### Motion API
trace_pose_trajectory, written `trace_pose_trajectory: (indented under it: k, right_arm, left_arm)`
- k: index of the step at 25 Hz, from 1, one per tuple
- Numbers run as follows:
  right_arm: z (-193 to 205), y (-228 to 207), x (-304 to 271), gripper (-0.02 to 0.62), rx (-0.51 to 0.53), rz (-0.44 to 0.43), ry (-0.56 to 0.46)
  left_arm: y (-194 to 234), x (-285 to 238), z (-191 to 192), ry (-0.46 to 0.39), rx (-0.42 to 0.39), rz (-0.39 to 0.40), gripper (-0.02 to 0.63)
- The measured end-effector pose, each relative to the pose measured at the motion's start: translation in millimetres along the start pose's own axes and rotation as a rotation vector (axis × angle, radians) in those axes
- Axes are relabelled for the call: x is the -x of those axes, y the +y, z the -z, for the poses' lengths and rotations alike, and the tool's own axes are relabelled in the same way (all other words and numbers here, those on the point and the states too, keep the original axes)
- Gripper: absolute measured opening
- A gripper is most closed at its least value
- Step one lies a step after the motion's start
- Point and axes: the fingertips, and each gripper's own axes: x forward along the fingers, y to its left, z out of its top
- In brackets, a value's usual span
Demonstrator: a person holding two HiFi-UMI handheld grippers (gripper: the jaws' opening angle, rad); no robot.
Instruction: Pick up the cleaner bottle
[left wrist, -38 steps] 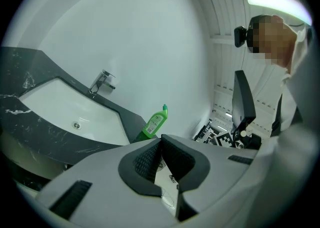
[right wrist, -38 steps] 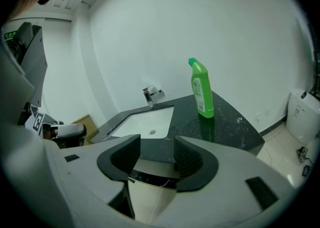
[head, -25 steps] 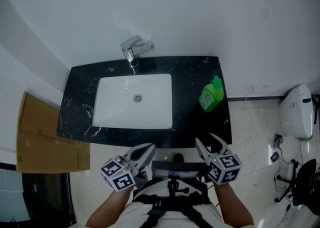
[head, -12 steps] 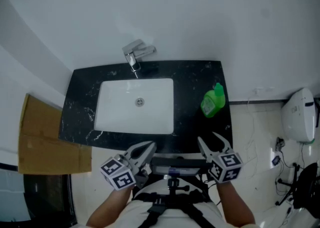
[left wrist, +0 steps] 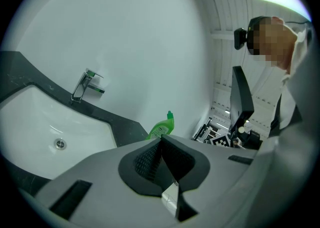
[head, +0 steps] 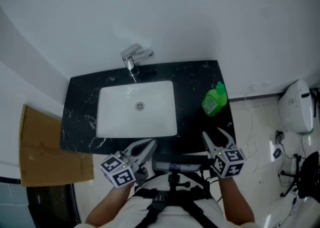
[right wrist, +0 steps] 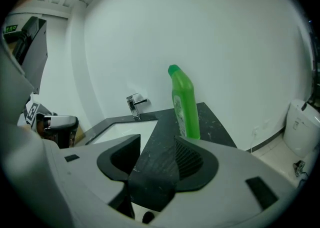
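The bottle (head: 214, 101) stands upright on the black counter (head: 195, 74), right of the sink (head: 137, 108) and clear of the wall. The right gripper (head: 212, 133) points at it with jaws wide and empty, probably lined up for a grasp. The left gripper (head: 150, 143) is closed on nothing and seems idle off the counter's near edge.

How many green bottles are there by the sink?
1. The green bottle stands upright on the black counter, to the right of the white sink. No other bottle shows in any view.
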Motion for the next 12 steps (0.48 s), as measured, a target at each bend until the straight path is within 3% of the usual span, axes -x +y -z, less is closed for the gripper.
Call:
trace_pose_trajectory:
  k: [12]
  right_arm:
    - [-7, -13, 0, 0.216, 0.010, 0.049, -0.031]
  left_arm:
    - [9, -1, 0, 0.008, 0.005, 0.005, 0.000]
